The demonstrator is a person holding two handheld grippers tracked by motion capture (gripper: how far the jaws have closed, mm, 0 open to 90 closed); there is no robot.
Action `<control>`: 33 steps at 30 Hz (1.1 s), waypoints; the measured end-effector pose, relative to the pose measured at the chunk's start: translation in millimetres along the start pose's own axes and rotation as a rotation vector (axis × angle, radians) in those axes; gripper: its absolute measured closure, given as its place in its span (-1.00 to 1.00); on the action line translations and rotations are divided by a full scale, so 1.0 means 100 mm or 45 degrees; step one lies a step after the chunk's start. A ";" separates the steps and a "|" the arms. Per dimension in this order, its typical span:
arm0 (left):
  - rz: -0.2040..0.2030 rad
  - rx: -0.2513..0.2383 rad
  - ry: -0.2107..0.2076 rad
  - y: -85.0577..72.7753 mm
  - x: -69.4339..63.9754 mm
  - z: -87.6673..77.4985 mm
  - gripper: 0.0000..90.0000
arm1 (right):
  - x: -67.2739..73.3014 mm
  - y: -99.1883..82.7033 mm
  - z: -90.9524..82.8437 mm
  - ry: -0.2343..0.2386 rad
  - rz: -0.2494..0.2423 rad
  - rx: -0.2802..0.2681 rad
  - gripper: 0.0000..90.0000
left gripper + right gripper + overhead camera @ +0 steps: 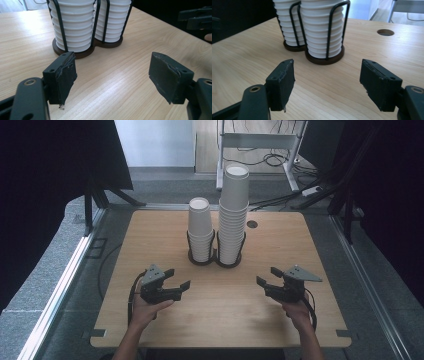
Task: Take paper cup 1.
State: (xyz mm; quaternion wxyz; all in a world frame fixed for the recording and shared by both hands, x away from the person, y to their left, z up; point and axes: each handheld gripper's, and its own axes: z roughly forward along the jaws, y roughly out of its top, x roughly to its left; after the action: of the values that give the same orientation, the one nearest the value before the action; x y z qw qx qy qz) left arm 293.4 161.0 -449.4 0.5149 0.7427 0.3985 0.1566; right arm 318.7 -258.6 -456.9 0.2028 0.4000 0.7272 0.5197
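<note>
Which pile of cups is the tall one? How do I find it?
Look at the wooden table. At its far middle stands a black wire holder with two piles of white paper cups. The tall pile is on the right, well above the short pile.

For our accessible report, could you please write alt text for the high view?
Two stacks of white paper cups, the shorter stack left of the taller stack, stand in a black double wire holder on a light wooden table. Nearer the camera, a person's hands hold the left gripper and the right gripper, both open and empty.
</note>
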 end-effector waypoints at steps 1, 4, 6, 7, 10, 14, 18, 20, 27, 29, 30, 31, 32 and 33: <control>-0.002 -0.004 -0.004 0.00 0.00 0.00 -0.51 | 0.01 0.01 0.00 0.007 0.000 -0.004 -0.37; -0.008 -0.009 -0.022 0.01 0.02 -0.01 -0.52 | 0.03 0.02 -0.01 0.017 -0.010 -0.012 -0.36; -0.018 -0.011 -0.042 0.00 0.03 -0.02 -0.52 | 0.07 0.04 0.00 0.031 -0.023 -0.022 -0.35; -0.018 -0.009 -0.047 0.00 0.03 -0.02 -0.51 | 0.09 0.04 0.02 0.029 -0.031 -0.022 -0.34; -0.018 -0.008 -0.049 0.00 0.03 -0.01 -0.50 | 0.13 0.04 0.07 0.045 -0.039 -0.020 -0.31; -0.018 -0.008 -0.050 -0.01 0.02 0.00 -0.51 | 0.18 0.05 0.13 0.061 -0.048 -0.011 -0.25; -0.005 0.008 -0.047 -0.04 -0.01 0.01 -0.51 | 0.23 0.07 0.21 0.088 -0.046 -0.016 0.01; -0.002 0.012 -0.043 -0.04 -0.01 0.01 -0.51 | 0.23 0.07 0.24 0.118 -0.036 -0.026 0.18; -0.021 0.009 -0.042 -0.06 0.01 -0.02 -0.51 | 0.25 0.09 0.31 0.175 -0.023 -0.046 0.56; -0.022 0.005 -0.041 -0.06 0.02 -0.03 -0.51 | 0.26 0.10 0.34 0.193 -0.024 -0.046 0.62; -0.020 0.005 -0.038 -0.07 0.02 -0.04 -0.51 | 0.27 0.11 0.35 0.203 -0.028 -0.049 0.64; -0.020 0.007 -0.038 -0.07 0.02 -0.04 -0.51 | 0.28 0.12 0.36 0.214 -0.029 -0.053 0.67; -0.021 0.008 -0.037 -0.07 0.02 -0.04 -0.51 | 0.29 0.13 0.38 0.224 -0.032 -0.058 0.69; -0.022 0.008 -0.037 -0.07 0.01 -0.04 -0.51 | 0.31 0.14 0.39 0.234 -0.034 -0.064 0.72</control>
State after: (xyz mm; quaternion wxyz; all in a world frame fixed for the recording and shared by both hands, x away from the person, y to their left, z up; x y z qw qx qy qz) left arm 288.4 165.9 -454.1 0.5196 0.7430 0.3979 0.1399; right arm 333.3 -209.3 -455.3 0.1523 0.3358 0.7346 0.5696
